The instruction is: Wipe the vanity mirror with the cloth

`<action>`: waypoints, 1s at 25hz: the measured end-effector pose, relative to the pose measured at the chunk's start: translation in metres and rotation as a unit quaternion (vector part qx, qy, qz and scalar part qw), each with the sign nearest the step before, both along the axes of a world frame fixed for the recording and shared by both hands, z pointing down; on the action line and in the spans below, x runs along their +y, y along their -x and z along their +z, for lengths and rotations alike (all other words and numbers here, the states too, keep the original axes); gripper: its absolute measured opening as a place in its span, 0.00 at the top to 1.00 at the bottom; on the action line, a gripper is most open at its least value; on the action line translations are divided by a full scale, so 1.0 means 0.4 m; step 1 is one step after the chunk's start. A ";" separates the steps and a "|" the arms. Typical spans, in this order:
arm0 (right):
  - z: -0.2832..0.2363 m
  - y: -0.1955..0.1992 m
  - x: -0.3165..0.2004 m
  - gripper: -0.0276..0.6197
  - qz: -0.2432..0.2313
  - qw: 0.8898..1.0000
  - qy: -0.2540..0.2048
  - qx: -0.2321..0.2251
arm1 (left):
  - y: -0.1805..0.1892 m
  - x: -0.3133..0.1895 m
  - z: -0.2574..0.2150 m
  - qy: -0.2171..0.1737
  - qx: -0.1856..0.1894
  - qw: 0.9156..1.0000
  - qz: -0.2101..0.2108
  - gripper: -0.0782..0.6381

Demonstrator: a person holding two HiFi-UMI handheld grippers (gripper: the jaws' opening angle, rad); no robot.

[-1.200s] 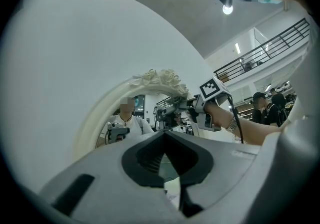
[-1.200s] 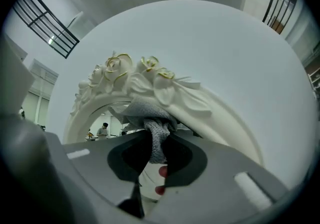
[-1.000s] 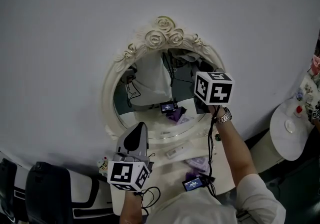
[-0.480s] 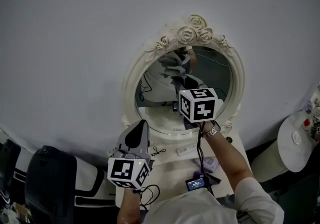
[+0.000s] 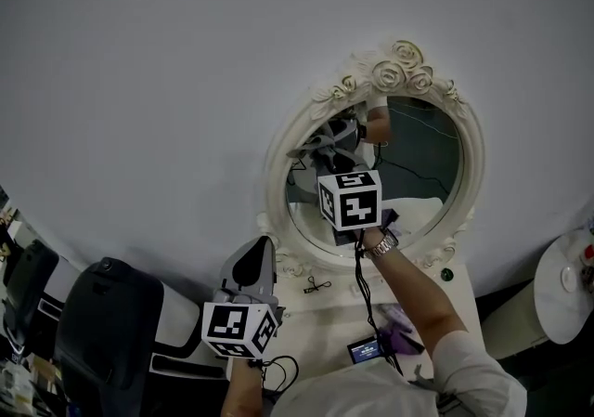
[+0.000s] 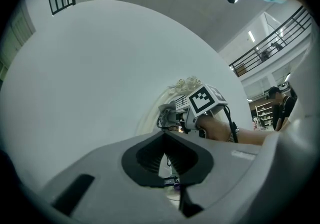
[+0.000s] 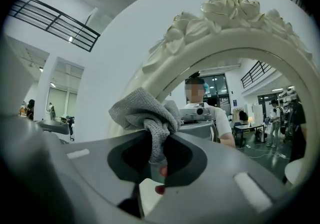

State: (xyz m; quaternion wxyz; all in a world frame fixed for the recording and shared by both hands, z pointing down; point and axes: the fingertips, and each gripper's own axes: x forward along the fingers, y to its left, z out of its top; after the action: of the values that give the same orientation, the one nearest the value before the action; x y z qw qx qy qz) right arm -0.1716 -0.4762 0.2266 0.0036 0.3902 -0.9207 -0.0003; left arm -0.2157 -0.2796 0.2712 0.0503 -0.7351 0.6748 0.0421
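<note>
Pinching a grey cloth point(image 7: 146, 111) between its closed jaws, the right gripper point(image 7: 159, 150) is reaching up to the vanity mirror point(image 7: 250, 93). The cloth is a coarse knit. A narrow tail of it is running down between the dark jaw pads, and the rest is bunching into a loose, crumpled wad above them. In the right gripper view the wad is sitting over the left edge of the glass, just inside the frame point(image 5: 276, 185). Whether it is pressing on the glass cannot be told.

The mirror is oval and is hanging on a plain white wall point(image 5: 167, 81). Its cream frame is thick, glossy and moulded, and a cluster of carved roses point(image 5: 401, 71) is crowning the top edge. The glass is reflecting the gripper and the person holding it.

The left gripper point(image 6: 165, 154) is hanging low over the left edge of the white table point(image 5: 320, 313) below the mirror, well apart from the glass. Its smooth grey jaws are meeting at the tips and are holding nothing.

A metal-link wristwatch point(image 5: 381, 243) is showing on the person's right wrist. A small black wire clip point(image 5: 317, 286) is lying at the table's back edge, near the base of the frame, and something purple point(image 5: 401, 320) is lying nearer the right edge, too small to make out.
</note>
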 end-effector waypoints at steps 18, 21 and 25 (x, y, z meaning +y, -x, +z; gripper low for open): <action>0.028 -0.438 -0.140 0.86 0.137 0.990 -0.019 0.031 | -0.274 -0.143 0.015 -0.003 0.005 0.993 0.117 0.89; 0.032 -0.541 -0.174 0.86 0.168 0.985 -0.013 0.024 | -0.309 -0.167 0.019 -0.003 0.012 0.992 0.127 0.89; 0.036 -0.660 -0.211 0.85 0.207 0.978 0.002 0.007 | -0.349 -0.190 0.030 0.003 0.014 0.990 0.139 0.89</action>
State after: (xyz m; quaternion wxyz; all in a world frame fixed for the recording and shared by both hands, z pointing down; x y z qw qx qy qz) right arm 0.0922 -0.5605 0.2411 0.0108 0.5722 -0.8201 -0.0009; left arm -0.0762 -0.3557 0.2832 0.0324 -0.8214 0.5665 0.0569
